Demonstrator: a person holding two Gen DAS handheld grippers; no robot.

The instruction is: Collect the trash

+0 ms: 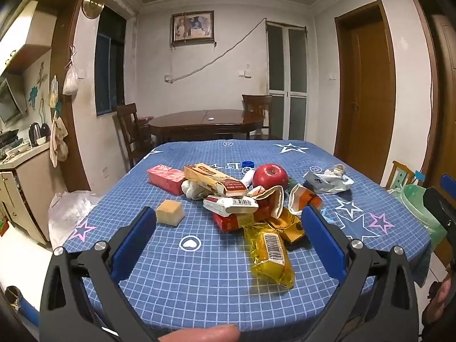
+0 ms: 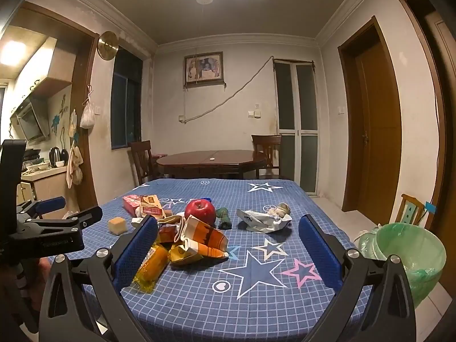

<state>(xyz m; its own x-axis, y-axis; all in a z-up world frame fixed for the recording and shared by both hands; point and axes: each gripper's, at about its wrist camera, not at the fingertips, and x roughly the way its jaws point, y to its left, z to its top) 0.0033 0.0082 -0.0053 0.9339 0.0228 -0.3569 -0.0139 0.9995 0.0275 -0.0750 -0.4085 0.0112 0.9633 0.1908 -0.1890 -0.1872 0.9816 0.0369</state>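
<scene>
I see both grippers, left and right, spread wide, holding nothing. Wrappers lie piled mid-table beside an apple. The bin by the table's right edge has a green liner; contents unclear.

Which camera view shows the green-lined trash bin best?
The right wrist view shows it best: the trash bin stands right of the table, with its open mouth and green liner visible. The left wrist view shows only part of it at the right edge, behind the right gripper.
</scene>
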